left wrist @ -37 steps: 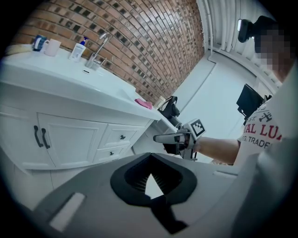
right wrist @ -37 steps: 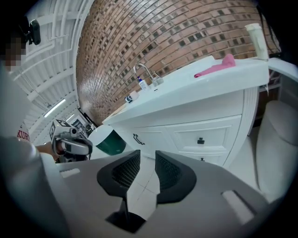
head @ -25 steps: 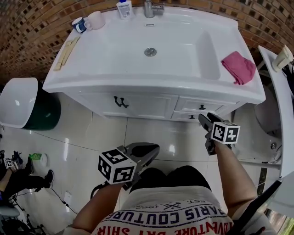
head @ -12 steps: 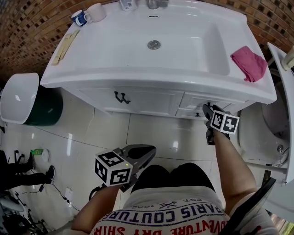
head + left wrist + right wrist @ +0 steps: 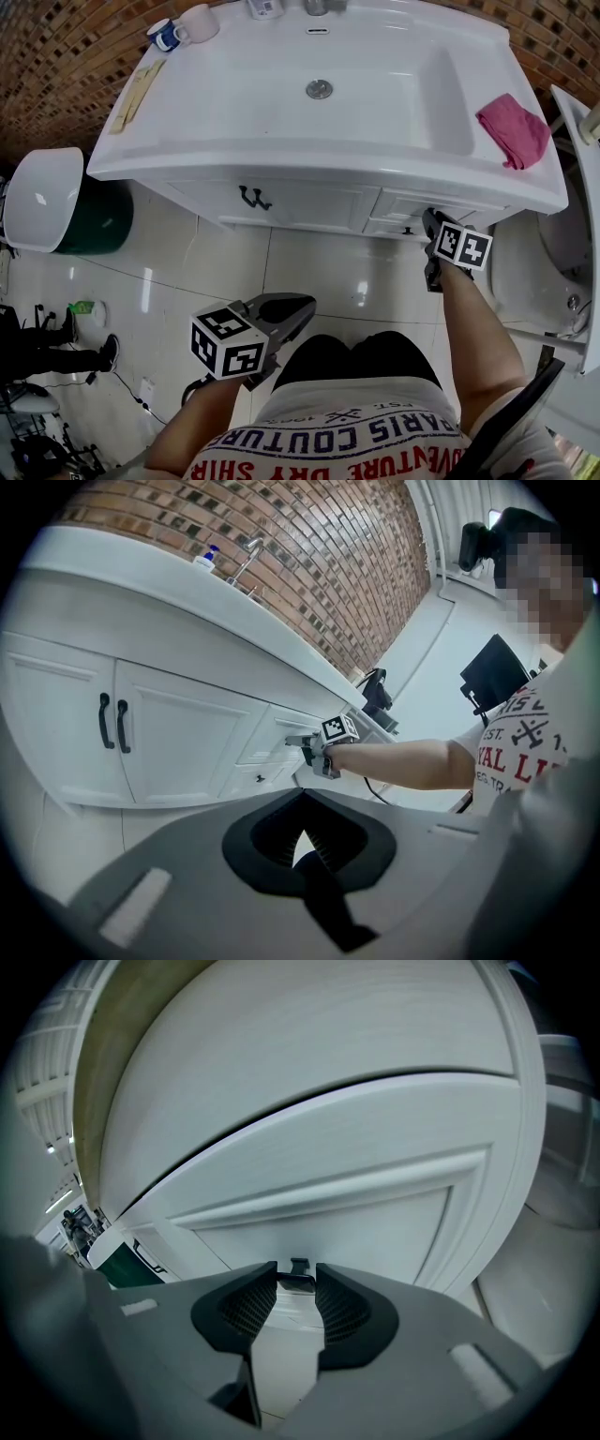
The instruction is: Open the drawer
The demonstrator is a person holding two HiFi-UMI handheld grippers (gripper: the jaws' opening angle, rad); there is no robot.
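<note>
With the right gripper (image 5: 430, 221) jaws just closed onto the small dark metal handle (image 5: 298, 1270) of the white panelled drawer (image 5: 405, 203) at the vanity's right end, it seems best to squeeze firmly and pull straight outward, while the left gripper (image 5: 302, 307) hangs closed and empty.

The right tool (image 5: 296, 1277) at a drawer's handle (image 5: 298, 1266) — pressed in close to white panelling.
The dark handle sits between the tool's jaws, which have just been closing and now meet it on both sides. The drawer front (image 5: 356, 1208) — white, with a raised frame — fills the view; a dark green bin (image 5: 117, 1267) shows far left.
</note>
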